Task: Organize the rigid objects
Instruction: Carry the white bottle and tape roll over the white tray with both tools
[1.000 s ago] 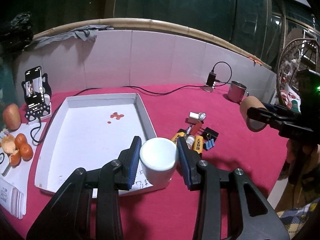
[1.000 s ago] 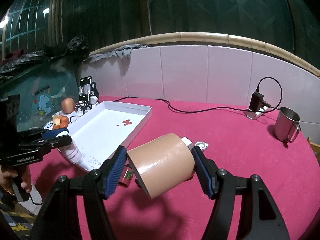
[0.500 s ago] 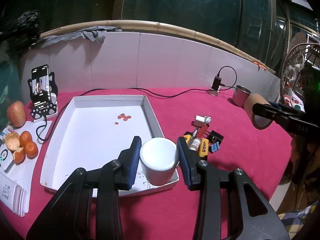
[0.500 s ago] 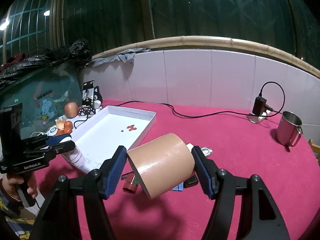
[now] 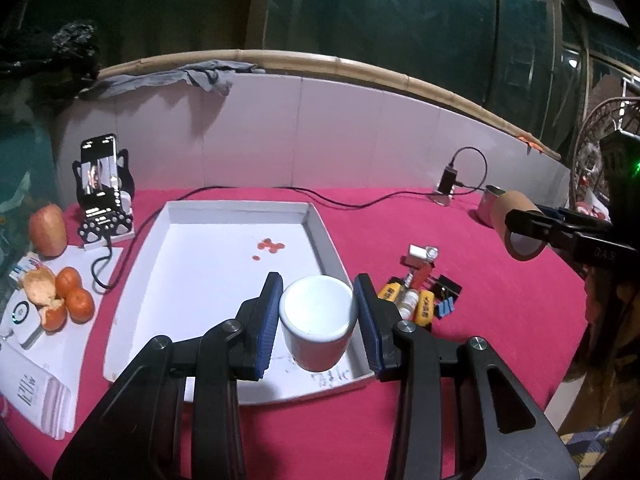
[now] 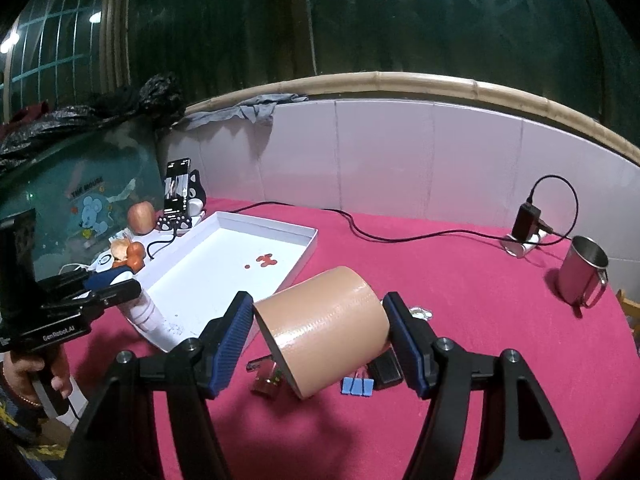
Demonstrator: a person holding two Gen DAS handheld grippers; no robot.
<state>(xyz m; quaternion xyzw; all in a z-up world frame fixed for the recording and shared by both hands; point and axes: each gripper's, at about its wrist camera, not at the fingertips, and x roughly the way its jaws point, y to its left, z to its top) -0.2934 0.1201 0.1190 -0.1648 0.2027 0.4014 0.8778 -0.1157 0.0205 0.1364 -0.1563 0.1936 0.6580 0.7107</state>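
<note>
My left gripper (image 5: 318, 320) is shut on a white cup (image 5: 318, 326), held above the near right corner of the white tray (image 5: 320, 224). My right gripper (image 6: 322, 338) is shut on a tan tape roll (image 6: 326, 326), held tilted above a pile of small items (image 6: 356, 380) on the red cloth. The pile shows in the left wrist view (image 5: 420, 296) right of the tray: yellow batteries, a red piece, blue clips, a small silver item. The tape roll (image 5: 520, 230) and right gripper show at the right there. The cup (image 6: 146, 314) and tray (image 6: 304, 256) show in the right wrist view.
A phone on a stand (image 5: 100, 196), an apple (image 5: 48, 230) and oranges (image 5: 70, 300) sit left of the tray. A steel mug (image 6: 584, 276) and a charger with cable (image 6: 528, 224) stand at the back right. A tiled wall (image 6: 400, 160) runs behind.
Both grippers have risen and drawn back a little from the table, each still holding its object. The tray and pile look smaller and farther.
</note>
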